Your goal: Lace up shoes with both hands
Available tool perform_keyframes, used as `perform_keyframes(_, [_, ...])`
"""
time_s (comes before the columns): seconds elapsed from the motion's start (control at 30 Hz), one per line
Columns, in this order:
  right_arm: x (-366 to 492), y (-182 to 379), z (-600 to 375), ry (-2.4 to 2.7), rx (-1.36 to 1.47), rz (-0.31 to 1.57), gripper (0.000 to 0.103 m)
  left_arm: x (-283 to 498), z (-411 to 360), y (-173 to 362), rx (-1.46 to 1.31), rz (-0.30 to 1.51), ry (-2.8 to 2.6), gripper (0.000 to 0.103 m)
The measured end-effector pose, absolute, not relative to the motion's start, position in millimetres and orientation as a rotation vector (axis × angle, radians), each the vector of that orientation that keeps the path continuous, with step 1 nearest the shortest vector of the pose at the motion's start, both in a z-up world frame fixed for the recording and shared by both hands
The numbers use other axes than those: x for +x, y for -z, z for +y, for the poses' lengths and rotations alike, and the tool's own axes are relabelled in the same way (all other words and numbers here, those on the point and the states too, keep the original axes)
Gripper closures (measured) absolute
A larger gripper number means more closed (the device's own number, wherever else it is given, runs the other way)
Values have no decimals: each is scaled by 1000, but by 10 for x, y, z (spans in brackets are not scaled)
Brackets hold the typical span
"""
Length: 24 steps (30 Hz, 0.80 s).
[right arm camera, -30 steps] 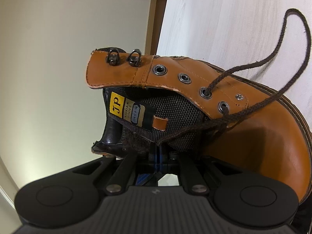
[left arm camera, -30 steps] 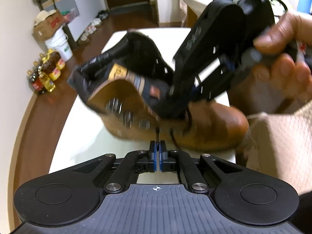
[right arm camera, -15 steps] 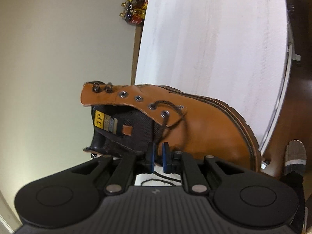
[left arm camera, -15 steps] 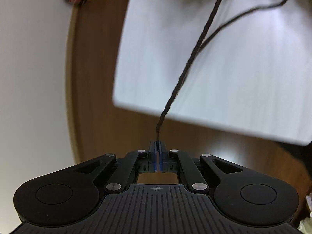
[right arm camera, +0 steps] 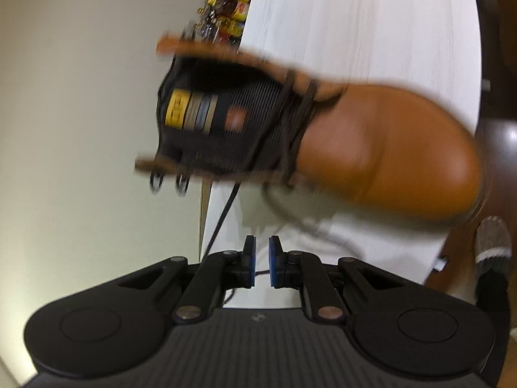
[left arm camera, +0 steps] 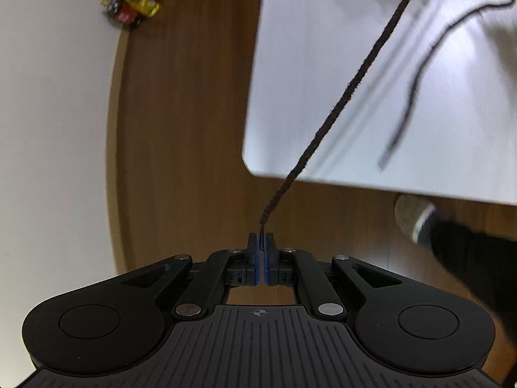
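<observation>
A: Why does the left gripper [left arm camera: 261,238] pinch the dark brown woven lace [left arm camera: 352,87]?

B: To draw it taut toward upper right. The right gripper [right arm camera: 261,246], empty, is opening below the tan leather boot [right arm camera: 381,148] at frame centre.

Lace [left arm camera: 350,89]: dark brown, fuzzy, matt woven cord. Left gripper [left arm camera: 260,242]: matt black plastic, ribbed housing, bright metal pivot pins; blue pads, rubbery in look.

Boot [right arm camera: 381,148]: tan leather, smooth with soft sheen on toe; black mesh cloth lining; shiny metal lace hooks at collar; woven label, yellow and grey. Blurred, finer grain not legible.

Table [right arm camera: 371,16]: white, faint wood-grain texture, low gloss. Floor [left arm camera: 181,129]: brown wood, semi-gloss. Sock [left arm camera: 415,215]: grey knit cloth, white band. Bottles [left arm camera: 135,3]: glossy, material unclear.
</observation>
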State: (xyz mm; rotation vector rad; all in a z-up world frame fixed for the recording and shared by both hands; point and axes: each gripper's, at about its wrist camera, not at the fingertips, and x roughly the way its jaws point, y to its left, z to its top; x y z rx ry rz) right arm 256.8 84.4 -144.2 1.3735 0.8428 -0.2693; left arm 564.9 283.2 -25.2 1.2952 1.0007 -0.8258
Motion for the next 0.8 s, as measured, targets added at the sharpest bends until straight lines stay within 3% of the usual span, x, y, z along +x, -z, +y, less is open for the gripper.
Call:
perform_keyframes(0.07, [2746,1516,1126,265,1346,870,88,5711,2829,258,1299,951,877,100])
perform_keyframes(0.2, [3324,1469,1653,129,1020,988,88,5799,2912,235,1222,943,938,96])
perform_keyframes(0.37, [4130,1389,2568,-202,219,1112,88,5725,3154,222,1176,950,930,96])
perform_keyframes(0.57, [4521,1617,2954,-393,-160,1137,88,5571,3350,130,1116,970,927,96])
perform_keyframes(0.8, [4501,1782,3113,-519,-413,1147,90,5423,3328,112,1005,998,976,96])
